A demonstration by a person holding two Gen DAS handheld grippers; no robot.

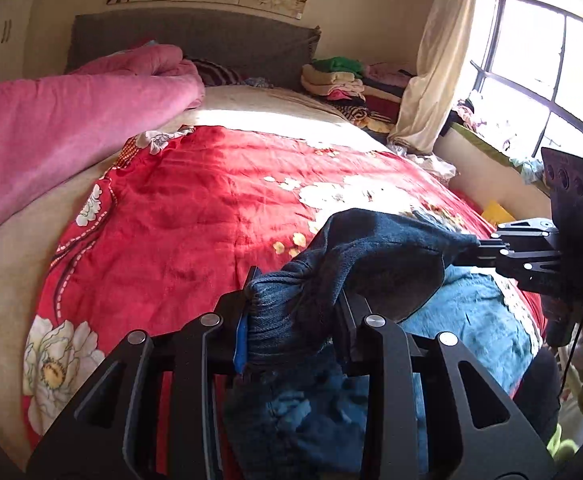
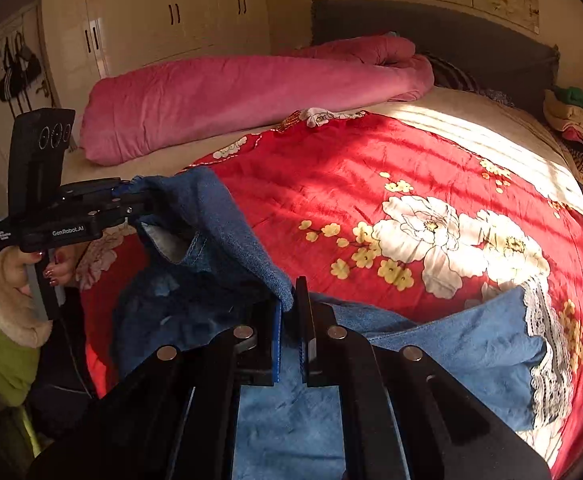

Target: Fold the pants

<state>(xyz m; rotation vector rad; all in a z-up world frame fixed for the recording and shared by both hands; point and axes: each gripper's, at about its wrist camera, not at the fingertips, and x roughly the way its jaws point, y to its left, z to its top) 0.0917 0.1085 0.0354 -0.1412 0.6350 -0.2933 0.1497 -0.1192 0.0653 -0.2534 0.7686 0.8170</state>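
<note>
Bedroom, bed surface: red floral quilt (image 2: 331, 184), pink duvet (image 2: 219, 96) at 11 o'clock.
Left gripper (image 1: 291, 312) and right gripper (image 2: 289, 320) both clamped on denim pants (image 2: 451, 344).

Item: pants (image 2: 451, 344), blue denim, one pair. We record a white lace trim along one leg hem, which lies flat at the right of the right wrist view. The lower body lies spread out flat. We note that the upper edge is raised off the surface, bunched and draped in a dark fold (image 1: 371, 248) between two lifted points.
</note>
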